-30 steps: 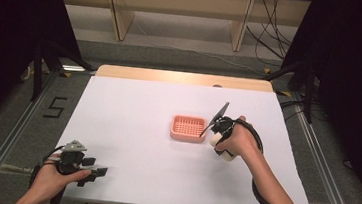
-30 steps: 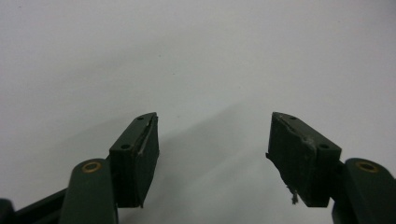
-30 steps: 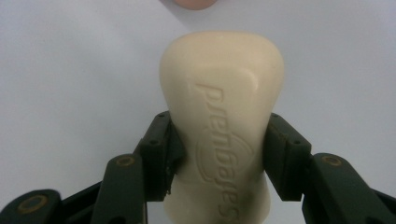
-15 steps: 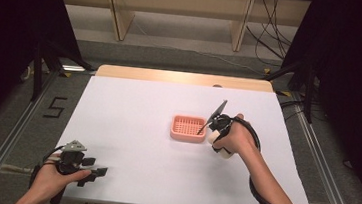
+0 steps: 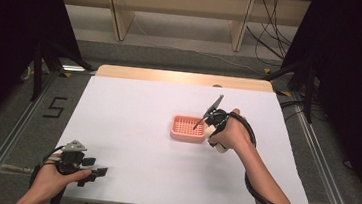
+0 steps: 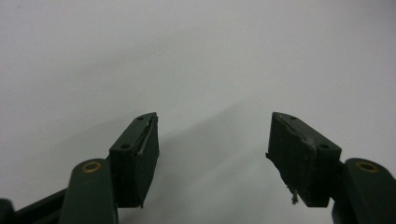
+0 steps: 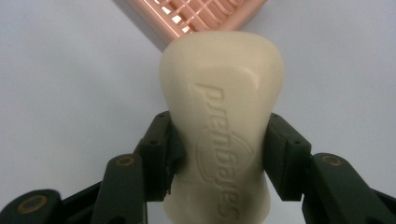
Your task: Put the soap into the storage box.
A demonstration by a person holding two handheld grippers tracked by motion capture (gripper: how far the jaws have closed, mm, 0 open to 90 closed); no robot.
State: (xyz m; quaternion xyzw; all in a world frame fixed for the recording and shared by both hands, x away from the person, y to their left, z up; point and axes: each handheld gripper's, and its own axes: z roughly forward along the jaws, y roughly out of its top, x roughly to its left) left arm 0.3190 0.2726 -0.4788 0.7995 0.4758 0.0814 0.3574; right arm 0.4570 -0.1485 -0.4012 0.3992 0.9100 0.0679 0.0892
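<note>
Right gripper (image 7: 219,154) clamps cream soap bar (image 7: 222,126) across its waist (embossed lettering faces camera), held above white table (image 5: 131,127). Pink slatted soap dish (image 5: 188,128) sits near table centre, at 9 o'clock of right gripper (image 5: 211,129), just beside it. Left gripper (image 6: 212,158) rests at table's 7 o'clock corner, jaws spread wide, nothing between.
</note>
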